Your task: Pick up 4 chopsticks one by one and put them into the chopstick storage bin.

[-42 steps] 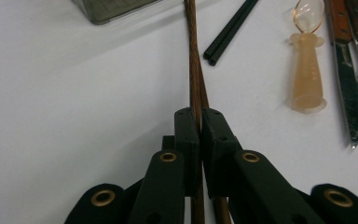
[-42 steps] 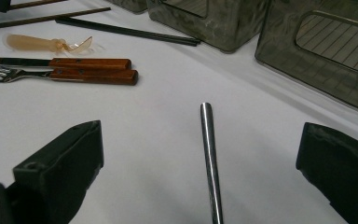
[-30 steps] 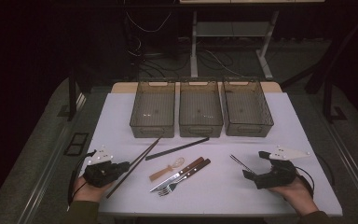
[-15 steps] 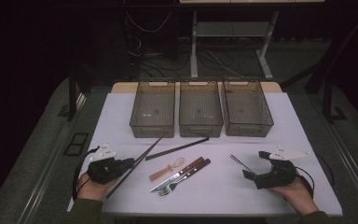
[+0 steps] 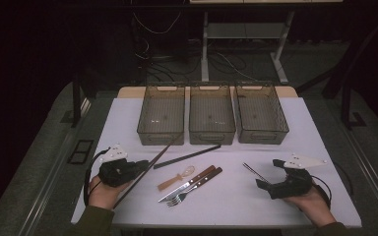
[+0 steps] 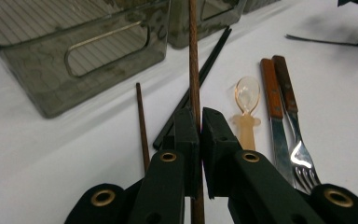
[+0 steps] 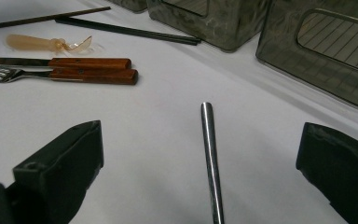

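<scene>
Nearest the person, the left gripper point(image 5: 137, 167) sits low at the left of the table point(image 5: 325, 147), its jaws clamped on a brown chopstick point(image 6: 194, 70). In the left gripper view the stick runs straight up between the two black pads, pinched tight, and its far end reaches the front of the left bin point(image 5: 161, 115). In the high view the same stick point(image 5: 150, 166) slants from the table's near left edge up toward that bin, and the gripper holds it near the middle. A second brown chopstick point(image 6: 142, 126) lies on the table just left of the held one, shorter in view and apart from the jaws.

The right gripper point(image 5: 268, 174) rests at the right, in the person's right hand point(image 5: 312, 201). Its jaws stand wide apart with nothing pressed between them. In the right gripper view a thin metal handle point(image 7: 209, 158) lies on the table between the spread jaws, touching neither.

Between the two grippers lie a knife point(image 5: 189, 183) and a fork point(image 5: 197, 186) with wooden handles, side by side and touching. Just left of them is a small clear amber spoon point(image 5: 176, 178). Beyond these a pair of black chopsticks point(image 5: 187, 156) lies at a slant.

Farthest off, three smoky see-through bins stand in a row: the left one, the middle bin point(image 5: 211, 115) and the right bin point(image 5: 261, 114).
</scene>
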A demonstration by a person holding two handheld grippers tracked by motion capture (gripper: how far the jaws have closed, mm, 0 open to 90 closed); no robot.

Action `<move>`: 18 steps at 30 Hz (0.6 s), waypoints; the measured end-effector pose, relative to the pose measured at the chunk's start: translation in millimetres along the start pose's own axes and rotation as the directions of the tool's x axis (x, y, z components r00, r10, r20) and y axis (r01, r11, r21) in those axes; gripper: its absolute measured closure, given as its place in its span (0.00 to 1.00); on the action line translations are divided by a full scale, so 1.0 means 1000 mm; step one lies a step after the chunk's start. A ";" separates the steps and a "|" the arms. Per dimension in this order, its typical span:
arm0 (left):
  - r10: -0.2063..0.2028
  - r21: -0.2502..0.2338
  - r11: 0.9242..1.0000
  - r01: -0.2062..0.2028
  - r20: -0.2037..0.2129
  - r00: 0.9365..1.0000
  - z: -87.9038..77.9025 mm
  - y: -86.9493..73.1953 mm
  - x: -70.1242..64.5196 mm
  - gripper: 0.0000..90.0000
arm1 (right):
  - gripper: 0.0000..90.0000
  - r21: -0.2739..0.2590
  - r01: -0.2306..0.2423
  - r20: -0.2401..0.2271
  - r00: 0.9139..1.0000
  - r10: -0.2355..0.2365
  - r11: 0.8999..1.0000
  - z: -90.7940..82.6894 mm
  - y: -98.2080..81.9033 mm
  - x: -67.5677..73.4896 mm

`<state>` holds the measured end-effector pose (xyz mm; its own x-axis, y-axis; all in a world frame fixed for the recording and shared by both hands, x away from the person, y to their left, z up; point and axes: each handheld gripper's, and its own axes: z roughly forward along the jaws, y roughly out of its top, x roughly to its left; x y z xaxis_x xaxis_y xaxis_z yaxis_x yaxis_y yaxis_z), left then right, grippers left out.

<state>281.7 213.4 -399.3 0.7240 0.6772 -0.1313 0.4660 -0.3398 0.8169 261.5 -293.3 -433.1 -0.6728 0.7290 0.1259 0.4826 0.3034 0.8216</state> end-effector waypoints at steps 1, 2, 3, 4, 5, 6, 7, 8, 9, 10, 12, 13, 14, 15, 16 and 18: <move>0.002 -0.002 1.000 -0.002 0.002 1.000 0.001 0.002 0.000 0.94 | 0.01 0.000 0.001 0.000 1.000 -0.001 1.000 0.000 0.000 0.000; 0.008 -0.003 1.000 -0.008 0.003 1.000 0.003 0.004 0.000 0.94 | 0.01 -0.001 0.000 0.000 1.000 0.000 1.000 0.000 0.000 0.000; 0.010 -0.005 1.000 -0.010 0.004 1.000 0.005 0.007 0.000 0.94 | 0.01 -0.001 0.000 0.000 1.000 0.000 1.000 0.000 0.000 0.000; 0.012 -0.005 1.000 -0.012 0.004 1.000 0.006 0.009 0.001 0.94 | 0.01 -0.001 0.000 -0.001 1.000 0.000 1.000 0.000 0.000 0.000; 0.011 -0.009 1.000 -0.010 0.004 1.000 0.008 0.011 0.001 0.94 | 0.01 -0.002 0.000 0.000 1.000 0.000 1.000 0.000 0.000 0.000; 0.014 -0.011 1.000 -0.014 0.004 1.000 0.009 0.014 0.001 0.94 | 0.01 -0.003 -0.002 0.001 1.000 0.002 1.000 0.000 0.000 0.000; 0.012 -0.013 1.000 -0.012 0.002 1.000 0.011 0.016 0.002 0.94 | 0.01 -0.003 -0.002 0.001 1.000 0.002 1.000 0.000 0.000 0.000; 0.013 -0.016 1.000 -0.013 0.002 1.000 0.012 0.018 0.002 0.94 | 0.01 -0.003 -0.002 0.000 1.000 0.002 1.000 0.000 0.000 0.000; 0.013 -0.017 1.000 -0.013 0.001 1.000 0.013 0.020 0.003 0.94 | 0.01 -0.003 -0.004 -0.001 1.000 0.004 1.000 0.000 0.000 0.000; 0.015 -0.020 1.000 -0.015 0.001 1.000 0.014 0.022 0.004 0.94 | 0.01 -0.003 -0.004 -0.004 1.000 0.004 1.000 0.000 0.000 0.000; 0.012 -0.026 1.000 -0.012 -0.002 1.000 0.016 0.026 0.006 0.94 | 0.01 -0.007 -0.007 -0.007 1.000 0.007 1.000 0.000 -0.001 0.000; 0.008 -0.032 0.999 -0.009 -0.002 1.000 0.018 0.029 0.007 0.94 | 0.01 -0.008 -0.009 -0.008 1.000 0.009 1.000 0.000 0.000 0.000; 0.007 -0.039 0.999 -0.007 -0.001 1.000 0.019 0.031 0.009 0.94 | 0.01 -0.010 -0.012 -0.008 1.000 0.012 1.000 0.000 0.000 -0.001; 0.003 -0.043 0.999 -0.003 0.000 1.000 0.020 0.033 0.010 0.94 | 0.01 -0.011 -0.013 -0.008 1.000 0.012 1.000 0.000 0.000 -0.001; 0.001 -0.049 0.999 -0.001 -0.001 1.000 0.020 0.036 0.012 0.94 | 0.01 -0.010 -0.014 -0.008 1.000 0.014 1.000 0.000 0.000 -0.001; -0.003 -0.062 0.998 0.003 -0.001 1.000 0.022 0.040 0.014 0.94 | 0.01 -0.010 -0.013 -0.009 1.000 0.013 1.000 0.000 0.000 -0.001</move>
<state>321.9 195.2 -380.5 0.7224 0.6785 -0.1333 0.4354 -0.2967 0.8499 262.0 -293.9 -433.5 -0.6715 0.7273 0.1421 0.4858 0.2873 0.8255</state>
